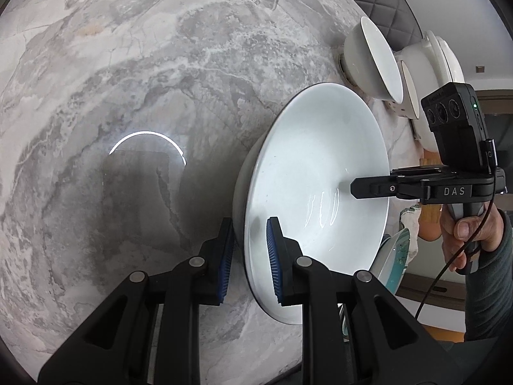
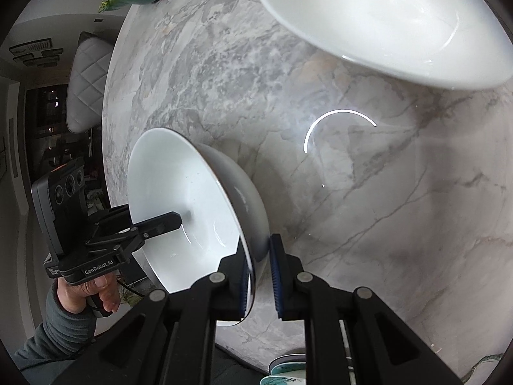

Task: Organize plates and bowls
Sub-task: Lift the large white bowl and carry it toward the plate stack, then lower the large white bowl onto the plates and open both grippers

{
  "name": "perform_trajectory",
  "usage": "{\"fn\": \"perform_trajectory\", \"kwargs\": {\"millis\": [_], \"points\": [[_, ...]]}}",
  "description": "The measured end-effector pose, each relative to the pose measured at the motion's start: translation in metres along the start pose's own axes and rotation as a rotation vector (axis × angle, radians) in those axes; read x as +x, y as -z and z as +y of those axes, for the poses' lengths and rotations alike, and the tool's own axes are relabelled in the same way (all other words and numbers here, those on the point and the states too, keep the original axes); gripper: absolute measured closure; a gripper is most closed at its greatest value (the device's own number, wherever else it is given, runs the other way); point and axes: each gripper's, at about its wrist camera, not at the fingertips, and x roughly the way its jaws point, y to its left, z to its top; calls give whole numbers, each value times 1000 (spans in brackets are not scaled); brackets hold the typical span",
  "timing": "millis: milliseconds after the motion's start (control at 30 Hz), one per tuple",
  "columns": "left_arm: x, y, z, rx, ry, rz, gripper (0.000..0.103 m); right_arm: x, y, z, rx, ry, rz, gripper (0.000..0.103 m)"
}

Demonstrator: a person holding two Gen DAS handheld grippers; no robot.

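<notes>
The marble table (image 1: 128, 80) filled both views, with a ring of reflected light on its bare middle. Over it hung a large white bowl (image 1: 314, 176), tilted and carried by its rim from opposite sides. Further back stood smaller white bowls (image 1: 372, 61), and a wide white dish (image 2: 384, 22) lay beyond the ring in the right view. The left gripper (image 1: 250, 256) was pinching the bowl's near rim, one pad inside, one on the outer wall. The right gripper (image 2: 259, 276) was pinching the opposite rim likewise. A hand (image 1: 461, 234) showed on the right handle. The step looked like lowering the bowl onto the table. To do it well, both hands should level the bowl, sink together, seat the foot flat, and only then let go, keeping clear of the dish.
</notes>
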Motion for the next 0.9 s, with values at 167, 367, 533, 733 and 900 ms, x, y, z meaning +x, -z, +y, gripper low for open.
{"fn": "perform_trajectory", "kwargs": {"millis": [167, 367, 533, 733, 900], "points": [[-8, 5, 3, -17, 17, -23, 82, -12, 3, -4, 3, -16, -31, 60], [-37, 13, 1, -10, 21, -74, 26, -33, 13, -5, 6, -25, -82, 21], [-63, 27, 4, -33, 10, -111, 6, -66, 44, -16, 56, 42, -211, 19], [-119, 22, 13, -49, -7, -309, 2, -147, 121, -22, 120, 99, -687, 11], [-145, -23, -27, 141, -27, -368, 0, -182, 150, -27, 190, 113, -858, 9]]}}
